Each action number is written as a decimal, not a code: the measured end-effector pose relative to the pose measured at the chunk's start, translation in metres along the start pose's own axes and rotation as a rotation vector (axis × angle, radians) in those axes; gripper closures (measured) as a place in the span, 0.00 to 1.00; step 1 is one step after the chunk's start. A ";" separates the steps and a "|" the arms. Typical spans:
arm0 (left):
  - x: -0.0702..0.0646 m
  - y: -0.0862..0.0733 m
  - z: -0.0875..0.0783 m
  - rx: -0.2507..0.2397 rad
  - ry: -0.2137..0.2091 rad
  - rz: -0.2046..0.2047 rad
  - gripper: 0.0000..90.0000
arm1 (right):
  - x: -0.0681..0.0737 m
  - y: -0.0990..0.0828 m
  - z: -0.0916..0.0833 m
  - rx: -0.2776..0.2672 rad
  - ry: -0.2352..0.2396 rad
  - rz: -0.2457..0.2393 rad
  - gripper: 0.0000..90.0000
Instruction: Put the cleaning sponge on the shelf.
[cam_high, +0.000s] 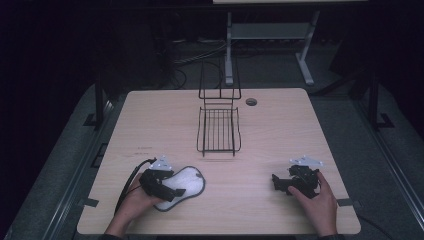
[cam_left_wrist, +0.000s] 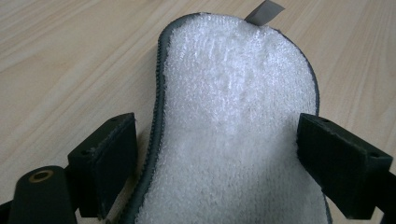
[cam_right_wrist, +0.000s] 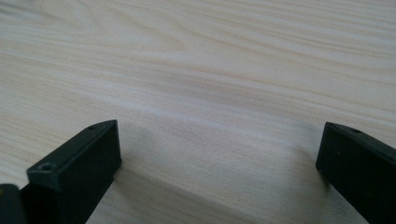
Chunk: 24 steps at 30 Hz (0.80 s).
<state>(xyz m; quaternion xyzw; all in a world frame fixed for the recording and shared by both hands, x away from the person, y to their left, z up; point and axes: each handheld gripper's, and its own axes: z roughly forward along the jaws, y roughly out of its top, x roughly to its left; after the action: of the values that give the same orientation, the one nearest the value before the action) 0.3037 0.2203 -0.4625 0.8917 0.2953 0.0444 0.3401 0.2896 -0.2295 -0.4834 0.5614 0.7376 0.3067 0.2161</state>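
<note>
My left gripper (cam_left_wrist: 217, 154) straddles the white terry, grey-edged insole (cam_left_wrist: 233, 126), jaws spread, unclamped; my right gripper (cam_right_wrist: 219, 163) gapes idle; lifting remains

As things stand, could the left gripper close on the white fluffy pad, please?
Probably yes: the left gripper is open with its jaws on either side of the white fluffy pad, which lies flat on the wooden table, nothing between.

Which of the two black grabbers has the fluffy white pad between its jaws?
The left gripper: its open jaws stand either side of the white fluffy grey-edged pad. The right gripper, also open, has bare wooden table between its jaws.
</note>
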 end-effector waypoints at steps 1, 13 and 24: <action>0.000 0.000 0.000 -0.002 0.000 -0.002 0.15 | 0.000 0.000 0.000 0.000 0.000 0.000 0.00; -0.001 0.001 -0.001 -0.003 -0.017 0.022 0.27 | 0.000 0.000 0.000 0.000 0.000 0.000 0.00; -0.004 0.004 -0.010 -0.008 0.004 0.062 0.34 | 0.000 0.000 0.000 0.000 0.000 0.000 0.00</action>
<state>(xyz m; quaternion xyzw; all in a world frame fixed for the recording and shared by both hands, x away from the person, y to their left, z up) 0.2997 0.2219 -0.4515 0.8990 0.2681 0.0579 0.3414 0.2896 -0.2295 -0.4834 0.5615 0.7375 0.3067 0.2162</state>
